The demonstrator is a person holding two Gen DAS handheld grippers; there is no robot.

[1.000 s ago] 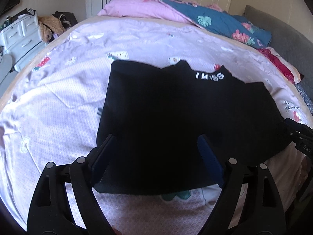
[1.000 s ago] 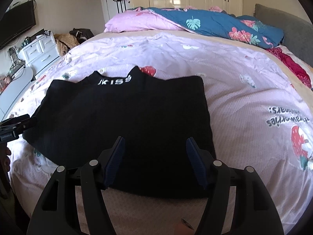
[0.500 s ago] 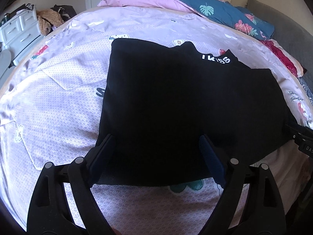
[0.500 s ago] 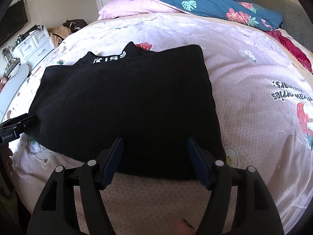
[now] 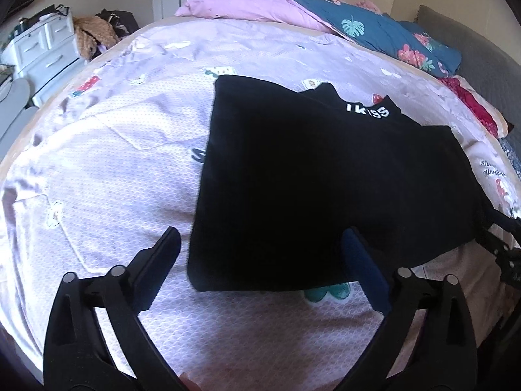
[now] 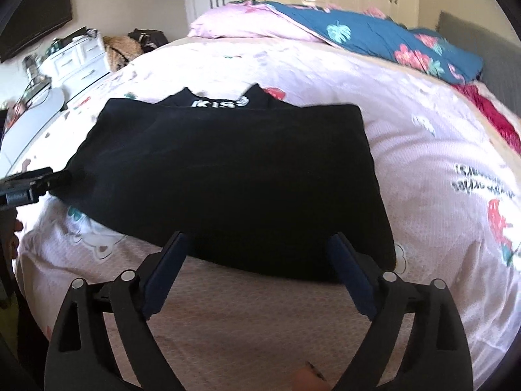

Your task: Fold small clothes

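A black garment (image 5: 325, 182) with white "KISS" lettering at its collar lies flat on the pink bedsheet (image 5: 97, 179), sides folded in. It also shows in the right wrist view (image 6: 234, 176). My left gripper (image 5: 260, 244) is open and empty over the garment's near left corner. My right gripper (image 6: 259, 246) is open and empty at the garment's near edge, right of centre. The right gripper's tip shows at the garment's right edge (image 5: 501, 247). The left gripper's tip shows at the garment's left edge (image 6: 32, 184).
A pink pillow (image 5: 247, 3) and a blue floral quilt (image 5: 374, 32) lie at the head of the bed. A white drawer unit (image 5: 42, 49) stands left of the bed. A grey headboard (image 5: 472, 55) and red cloth (image 5: 472, 104) are at right.
Both grippers have pulled back toward the near edge of the garment and tilted up slightly. The left gripper has shifted left, over the corner. The garment has not moved.
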